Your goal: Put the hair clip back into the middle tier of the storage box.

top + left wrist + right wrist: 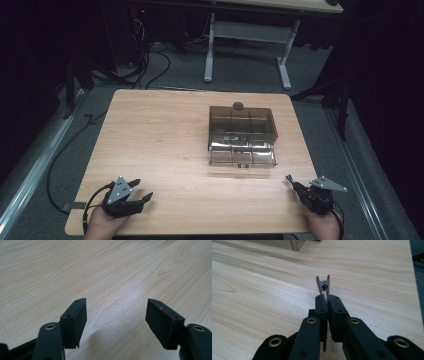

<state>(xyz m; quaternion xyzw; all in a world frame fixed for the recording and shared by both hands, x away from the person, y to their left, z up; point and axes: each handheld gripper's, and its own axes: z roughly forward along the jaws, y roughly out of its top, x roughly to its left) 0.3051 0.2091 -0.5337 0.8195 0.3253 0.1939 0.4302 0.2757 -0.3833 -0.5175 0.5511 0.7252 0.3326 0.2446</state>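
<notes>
The right gripper (327, 300) sits at about 5 o'clock on the table (165, 140), its jaws closed flat on a small clip-like metal piece (323, 285) whose forked tip projects past the pads; what the piece is cannot be told for certain. The left gripper (116, 315), at about 7 o'clock, stands wide open over bare wood and holds nothing. A smoky translucent compartment box (242, 134) lies right of centre, toward 1 o'clock from the table's middle, with a small dark round item (238, 105) at its far edge. Orientation: the held piece's long axis runs in line with the jaws, and in the high view its tip points toward 11 o'clock — roughly toward the box. Risks, as judged: only the rear portion of the piece appears clamped, so a light bump of the tip on the table or the box wall could pivot it between the pads or pull it free. A thin part held on a short length may also twist if the grip relaxes — it would then drop onto the wood well short of any compartment.
</notes>
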